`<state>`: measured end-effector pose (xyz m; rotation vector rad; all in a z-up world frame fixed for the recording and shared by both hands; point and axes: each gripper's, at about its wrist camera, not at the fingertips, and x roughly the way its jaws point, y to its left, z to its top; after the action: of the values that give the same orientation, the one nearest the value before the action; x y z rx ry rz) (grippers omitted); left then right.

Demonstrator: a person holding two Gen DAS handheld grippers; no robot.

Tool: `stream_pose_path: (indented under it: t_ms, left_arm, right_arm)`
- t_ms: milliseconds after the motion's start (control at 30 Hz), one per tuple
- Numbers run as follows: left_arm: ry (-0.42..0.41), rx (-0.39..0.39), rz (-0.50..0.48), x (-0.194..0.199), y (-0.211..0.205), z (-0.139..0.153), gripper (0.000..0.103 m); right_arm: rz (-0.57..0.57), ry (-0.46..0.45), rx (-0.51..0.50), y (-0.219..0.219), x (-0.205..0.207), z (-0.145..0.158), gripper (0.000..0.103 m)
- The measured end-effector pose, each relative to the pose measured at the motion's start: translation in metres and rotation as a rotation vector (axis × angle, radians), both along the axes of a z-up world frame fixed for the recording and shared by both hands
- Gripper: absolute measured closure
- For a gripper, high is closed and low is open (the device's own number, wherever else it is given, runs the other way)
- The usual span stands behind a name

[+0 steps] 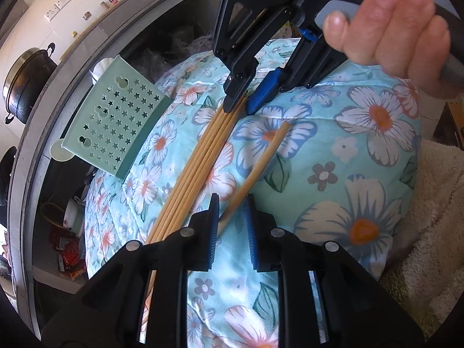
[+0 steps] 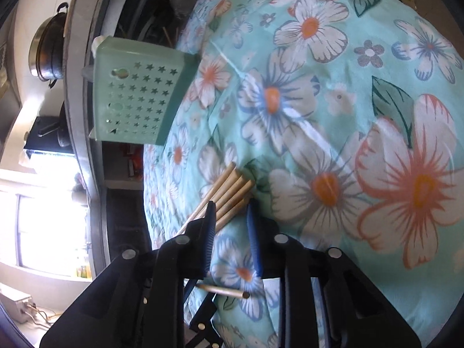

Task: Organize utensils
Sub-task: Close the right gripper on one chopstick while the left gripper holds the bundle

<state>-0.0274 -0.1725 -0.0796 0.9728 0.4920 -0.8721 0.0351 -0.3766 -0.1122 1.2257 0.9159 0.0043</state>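
Note:
A bundle of several wooden chopsticks (image 1: 197,162) lies on the floral cloth (image 1: 348,156). In the left wrist view my right gripper (image 1: 243,105) is at the bundle's far ends. In its own view it (image 2: 230,217) is shut on those ends (image 2: 232,194). One single chopstick (image 1: 258,168) lies slanted between the pads of my left gripper (image 1: 232,226), and the gap is wider than the stick. That stick (image 2: 223,291) also shows low in the right wrist view. A mint-green utensil holder with star holes (image 1: 116,119) (image 2: 136,98) lies on its side at the cloth's left edge.
A person's hand (image 1: 391,29) holds the right gripper's handle. A metal pot (image 1: 26,81) sits on a counter at the far left. Dark clutter fills the gap behind the holder. A white fluffy blanket (image 1: 429,203) lies to the right of the cloth.

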Motion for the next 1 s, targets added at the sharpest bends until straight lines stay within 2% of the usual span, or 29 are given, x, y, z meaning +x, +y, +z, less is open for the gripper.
stream_pose_path:
  t_ms: [33, 167, 333, 567, 833, 1000]
  left_arm:
    - [0.002, -0.001, 0.001, 0.000, 0.000, 0.000, 0.086]
    - [0.012, -0.001, 0.004, 0.003, 0.001, 0.000, 0.086]
    - [0.015, 0.000, 0.003, 0.006, 0.001, 0.000, 0.086]
    - [0.019, 0.002, 0.005, 0.006, 0.001, 0.000, 0.086]
    - [0.020, 0.005, 0.005, 0.007, 0.001, -0.001, 0.086]
    - [0.029, 0.013, 0.001, 0.009, 0.000, 0.000, 0.085]
  right_arm:
    - [-0.005, 0.001, -0.001, 0.000, 0.002, -0.001, 0.089]
    - [-0.017, -0.016, -0.020, -0.003, 0.002, 0.004, 0.090]
    - [-0.113, -0.020, -0.059, -0.022, -0.017, 0.013, 0.090]
    - [-0.118, -0.008, 0.005, -0.025, -0.021, 0.003, 0.086]
    - [-0.120, 0.010, 0.028, -0.018, -0.011, -0.010, 0.086]
    - [-0.128, -0.004, 0.039, -0.020, -0.013, -0.011, 0.090]
